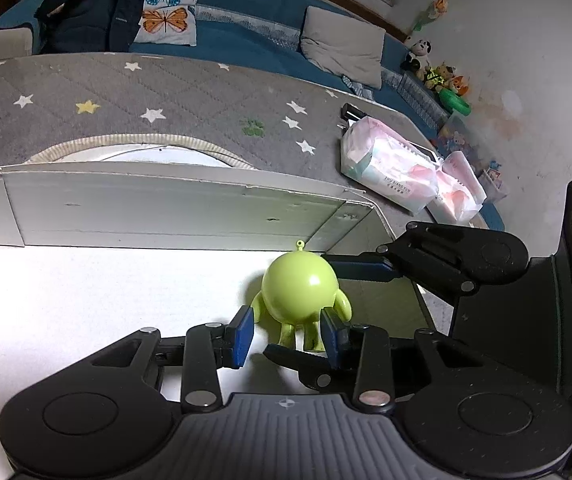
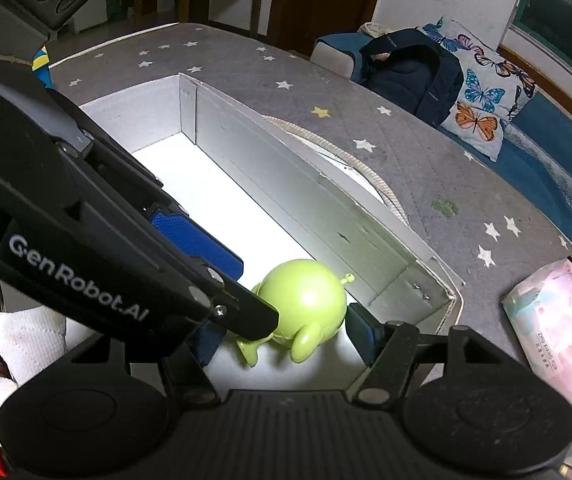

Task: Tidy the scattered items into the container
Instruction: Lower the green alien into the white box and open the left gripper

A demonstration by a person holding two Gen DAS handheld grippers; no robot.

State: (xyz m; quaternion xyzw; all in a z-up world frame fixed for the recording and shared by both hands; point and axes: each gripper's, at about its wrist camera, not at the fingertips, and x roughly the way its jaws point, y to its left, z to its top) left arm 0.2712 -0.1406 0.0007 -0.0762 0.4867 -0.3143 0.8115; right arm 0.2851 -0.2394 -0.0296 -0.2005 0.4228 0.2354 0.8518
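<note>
The glossy lime-green round-bodied toy figure (image 1: pixel 300 286) lies inside the shallow white cardboard box (image 1: pixel 166 212), near its right-hand corner, on the brightly lit floor. Both claws crowd it at once, and that looks like the main hazard: the left gripper (image 1: pixel 288 332) and the right gripper (image 2: pixel 286 330) cross just above the toy, so a careless withdrawal could knock one tool against the other or drag the figure back out. The smooth round body might also roll if nudged (its small legs give little footing).

The left claw's blue pads (image 1: pixel 244 334) stand apart, flanking the toy's legs; they seem just beside the plastic rather than pressing it, though contact cannot be ruled out. The right claw is likewise spread, one pad (image 2: pixel 360 330) close beside the body, gripping nothing. Two pink-and-white tissue packs (image 1: pixel 390 164) wait on the grey star-patterned mat (image 1: pixel 126 96).
</note>
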